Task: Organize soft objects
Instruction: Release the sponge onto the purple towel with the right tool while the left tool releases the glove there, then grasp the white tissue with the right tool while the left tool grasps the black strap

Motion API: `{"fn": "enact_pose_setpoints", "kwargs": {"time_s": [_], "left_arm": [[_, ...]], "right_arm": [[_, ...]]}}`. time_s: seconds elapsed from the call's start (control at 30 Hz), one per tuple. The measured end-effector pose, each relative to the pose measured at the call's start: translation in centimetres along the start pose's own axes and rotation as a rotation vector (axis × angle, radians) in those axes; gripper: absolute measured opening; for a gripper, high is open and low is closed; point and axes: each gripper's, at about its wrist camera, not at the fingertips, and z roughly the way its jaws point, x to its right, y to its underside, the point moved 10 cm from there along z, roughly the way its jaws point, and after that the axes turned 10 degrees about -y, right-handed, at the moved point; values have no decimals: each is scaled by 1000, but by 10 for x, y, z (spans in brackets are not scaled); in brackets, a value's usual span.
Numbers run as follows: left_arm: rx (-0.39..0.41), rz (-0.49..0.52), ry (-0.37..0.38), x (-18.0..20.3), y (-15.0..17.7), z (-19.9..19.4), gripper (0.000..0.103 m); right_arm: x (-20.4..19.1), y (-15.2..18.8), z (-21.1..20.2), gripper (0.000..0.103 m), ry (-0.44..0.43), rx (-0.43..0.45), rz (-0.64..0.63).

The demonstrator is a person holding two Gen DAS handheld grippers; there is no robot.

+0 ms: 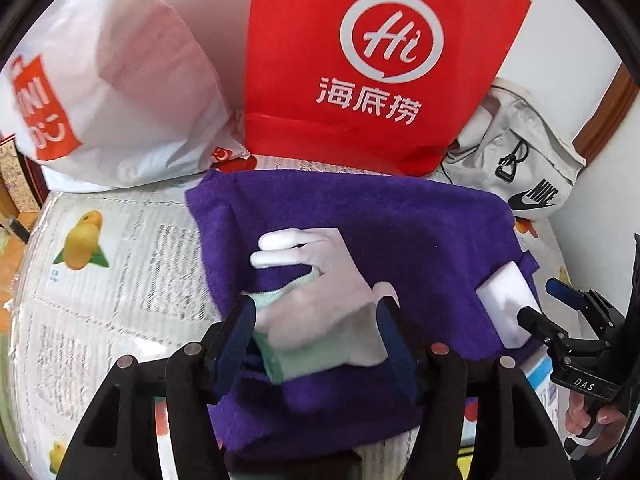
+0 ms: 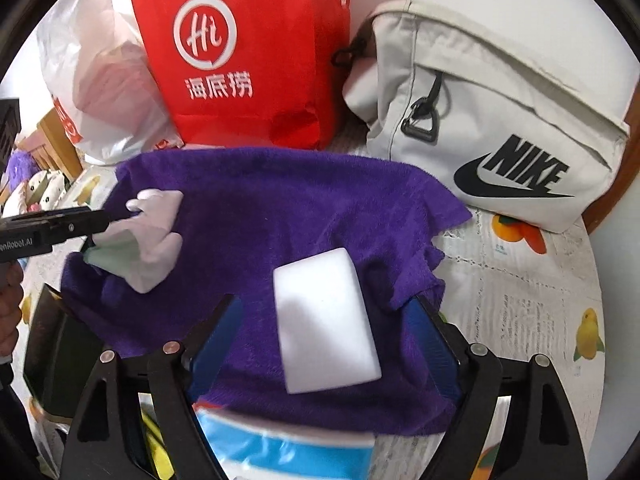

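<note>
A purple towel (image 1: pixel 360 220) (image 2: pixel 280 208) lies spread on the table. A white glove with a green cuff (image 1: pixel 320 300) (image 2: pixel 148 240) lies on its left part. My left gripper (image 1: pixel 316 320) is open, its jaws standing either side of the glove's cuff. A white sponge block (image 2: pixel 324 320) (image 1: pixel 506 300) lies on the towel's right part. My right gripper (image 2: pixel 328 332) is open, its jaws either side of the sponge and apart from it. It also shows in the left wrist view (image 1: pixel 536 300).
At the back stand a white plastic bag (image 1: pixel 120 92) (image 2: pixel 104 92), a red paper bag (image 1: pixel 360 60) (image 2: pixel 248 60) and a grey Nike bag (image 1: pixel 520 160) (image 2: pixel 500 120). A blue and white pack (image 2: pixel 280 452) lies near the front edge. The tablecloth (image 1: pixel 100 280) has a fruit print.
</note>
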Motion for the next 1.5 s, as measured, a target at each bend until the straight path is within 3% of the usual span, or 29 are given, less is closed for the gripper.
{"fn": "enact_pose_setpoints", "kwargs": {"time_s": [0.4, 0.5, 0.9, 1.07, 1.2, 1.5], "left_arm": [[84, -20, -10, -19, 45, -79, 61], [95, -15, -26, -22, 63, -97, 61], [79, -36, 7, -24, 150, -135, 61], [79, -30, 17, -24, 176, -141, 61], [63, -39, 25, -27, 192, -137, 61], [20, -47, 18, -37, 220, -109, 61]], "right_arm": [[-32, 32, -71, 88, -19, 74, 66], [-42, 49, -90, 88, -56, 95, 77], [-77, 143, -153, 88, -65, 151, 71], [-88, 176, -154, 87, -72, 148, 58], [-93, 194, -139, 80, -60, 126, 25], [-119, 212, -96, 80, -97, 89, -51]]}}
